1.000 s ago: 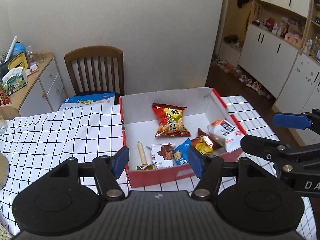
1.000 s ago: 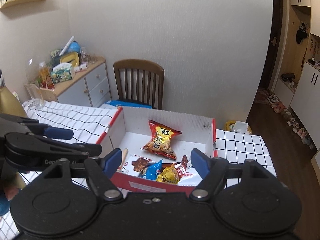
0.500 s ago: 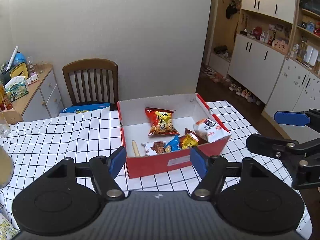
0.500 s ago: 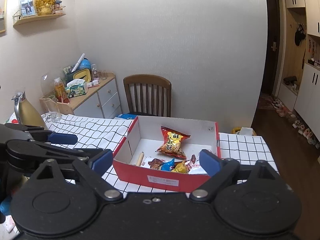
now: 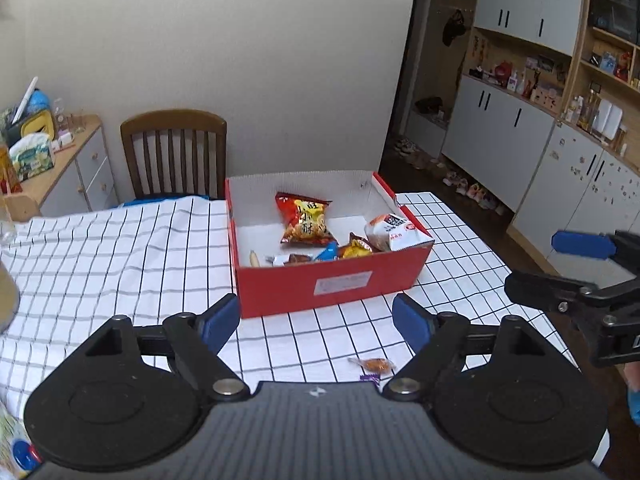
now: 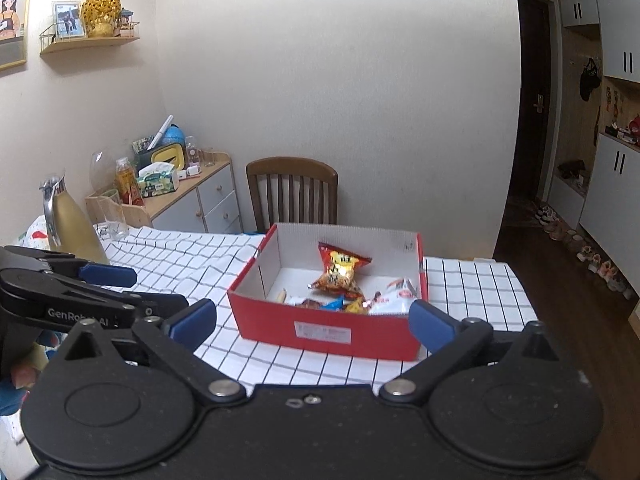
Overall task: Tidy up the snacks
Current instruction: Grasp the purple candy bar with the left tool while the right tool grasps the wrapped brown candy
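1. Left hand-held gripper (image 5: 316,322) hovered over the checked worktop (image 5: 120,248), jaws spread wide, nothing between them.
2. Right hand-held gripper (image 6: 312,322) likewise gaped empty, held just short of the box (image 6: 332,334).
3. Red box sat on the worktop, open-topped, near the chair (image 5: 174,152).
4. Inside lay the snacks: red chip bag (image 5: 306,220) toward the back, white packet (image 5: 394,232) at the right wall, blue (image 5: 326,251), yellow (image 5: 354,251) and brown (image 5: 298,259) packets along the front wall, a pale stick (image 5: 254,258) at the left.
5. Outside the box, on the worktop close to the left gripper, lay one orange candy (image 5: 374,365).
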### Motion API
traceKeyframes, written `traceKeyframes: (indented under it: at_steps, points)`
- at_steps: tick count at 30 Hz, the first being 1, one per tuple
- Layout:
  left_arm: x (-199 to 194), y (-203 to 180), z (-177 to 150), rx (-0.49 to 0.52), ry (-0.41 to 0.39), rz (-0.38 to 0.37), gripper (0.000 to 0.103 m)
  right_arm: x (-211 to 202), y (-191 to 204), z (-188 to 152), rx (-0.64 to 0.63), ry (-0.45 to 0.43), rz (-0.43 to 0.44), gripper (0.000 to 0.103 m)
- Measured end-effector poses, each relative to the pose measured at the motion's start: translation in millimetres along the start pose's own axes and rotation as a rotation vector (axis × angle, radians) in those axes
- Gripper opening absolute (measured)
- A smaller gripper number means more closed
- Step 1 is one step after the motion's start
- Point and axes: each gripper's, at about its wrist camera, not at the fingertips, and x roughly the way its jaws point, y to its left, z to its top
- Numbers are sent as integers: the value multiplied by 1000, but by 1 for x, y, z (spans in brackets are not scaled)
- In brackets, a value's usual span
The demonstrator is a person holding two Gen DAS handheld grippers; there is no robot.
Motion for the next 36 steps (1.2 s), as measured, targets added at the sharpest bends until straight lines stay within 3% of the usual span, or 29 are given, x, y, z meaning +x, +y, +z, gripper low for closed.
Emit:
traceKeyframes:
  at_steps: [10, 19, 26, 36]
  points:
    - [14, -17, -44, 19, 37, 20, 83, 8, -18, -40, 85, 53, -28, 103]
    - [57, -30, -81, 11, 130, 14, 83, 43, -44, -75, 158, 191, -48, 102]
    - [87, -40, -99, 23, 165, 24, 83, 68, -54, -91, 168, 263, -42, 102]
    - [128, -53, -114, 25, 203, 20, 83, 110, -57, -107, 135, 365, -4, 92]
